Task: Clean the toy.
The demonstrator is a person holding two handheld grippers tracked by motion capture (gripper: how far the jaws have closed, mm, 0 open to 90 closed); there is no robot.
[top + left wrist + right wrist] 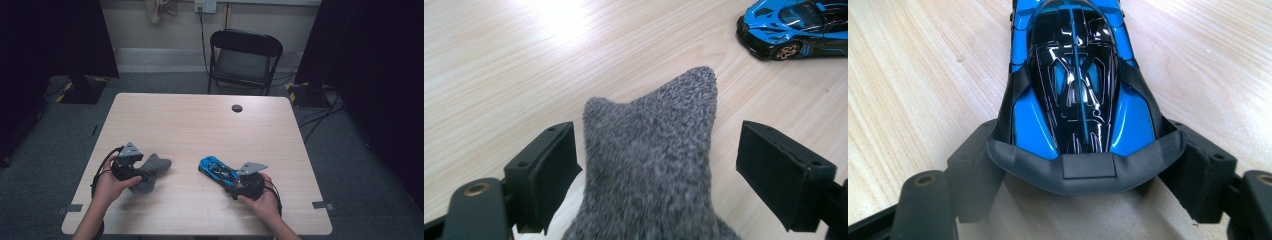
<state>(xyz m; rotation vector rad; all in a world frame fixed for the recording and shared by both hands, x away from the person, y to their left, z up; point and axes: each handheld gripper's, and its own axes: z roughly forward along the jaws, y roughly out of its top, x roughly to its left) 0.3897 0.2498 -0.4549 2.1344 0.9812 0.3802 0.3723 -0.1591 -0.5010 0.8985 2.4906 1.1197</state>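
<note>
Left gripper (145, 175): nearest the person's edge of the table (200, 125), well to the left of the toy car. Its jaws stand fairly wide on either side of a grey sock. The left pad (555, 165) lies against the cloth or just beside it, and the right pad (769, 172) stands visibly apart from it with bare wood showing between, so nothing is pinched. I judge the sock to be straddled rather than gripped.

Grey sock (654, 160): a soft knitted piece lying on the table left of the toy car, with its far end pointing toward the car. It runs straight down the middle between the left gripper's jaws, likely lined up that way so both pads could meet it evenly.

Right gripper (239, 181): at the near right, right at the tail of the toy car. The jaws are spread wide and clasp the rear corners of the car, each pad against a side of the dark rear bumper; the width of the car keeps them that far apart.

Toy car (1075, 90): blue and black, on its wheels on the wood, nose pointing away from the right gripper and toward the table's middle. Taking it by the tail leaves the body clear.

Cable hole (237, 108): beyond the toy car, near the far edge.

Folding chair (243, 60): black, farther still, behind the table.
</note>
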